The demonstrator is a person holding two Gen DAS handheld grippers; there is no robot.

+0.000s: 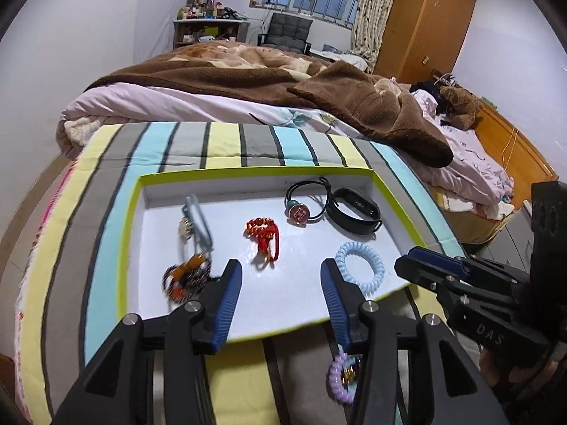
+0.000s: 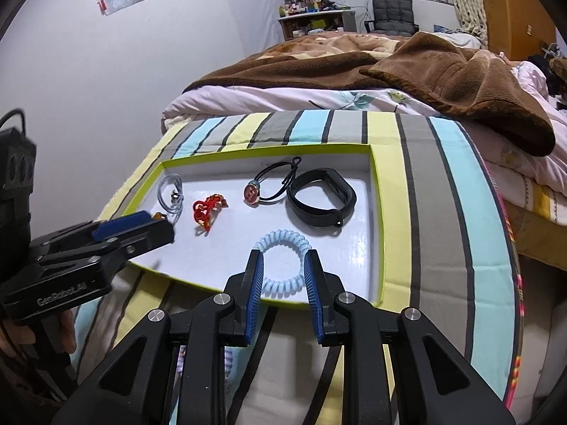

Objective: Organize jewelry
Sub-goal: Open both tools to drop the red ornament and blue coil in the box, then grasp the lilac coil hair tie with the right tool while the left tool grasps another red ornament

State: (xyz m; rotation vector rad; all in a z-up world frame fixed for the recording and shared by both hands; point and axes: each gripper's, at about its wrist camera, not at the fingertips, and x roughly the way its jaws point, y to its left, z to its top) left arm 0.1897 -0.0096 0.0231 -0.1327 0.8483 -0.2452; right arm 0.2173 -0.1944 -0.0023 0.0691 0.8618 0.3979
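A white tray with a lime-green rim (image 1: 248, 171) (image 2: 269, 148) lies on a striped cushion. In it are a pale blue coil hair tie (image 1: 359, 265) (image 2: 280, 239), a black wristband (image 1: 354, 212) (image 2: 312, 216), a black cord tie with a pink H charm (image 1: 301, 212) (image 2: 252, 191), a red knotted bracelet (image 1: 264, 235) (image 2: 207, 210), a grey cord (image 1: 198, 223) (image 2: 170, 191) and a dark bead bracelet (image 1: 184, 278). My left gripper (image 1: 280, 269) (image 2: 159, 226) hangs open over the tray's near part, holding nothing. My right gripper (image 2: 283, 258) (image 1: 425, 262) is open, its pads straddling the blue coil without pressing it.
A purple coil tie (image 1: 338, 379) lies on the striped cushion (image 1: 106, 248) outside the tray, under my left gripper. Behind the cushion is a bed with a brown blanket (image 1: 354, 106) (image 2: 443, 71). A wooden wardrobe (image 1: 425, 24) stands at the back right.
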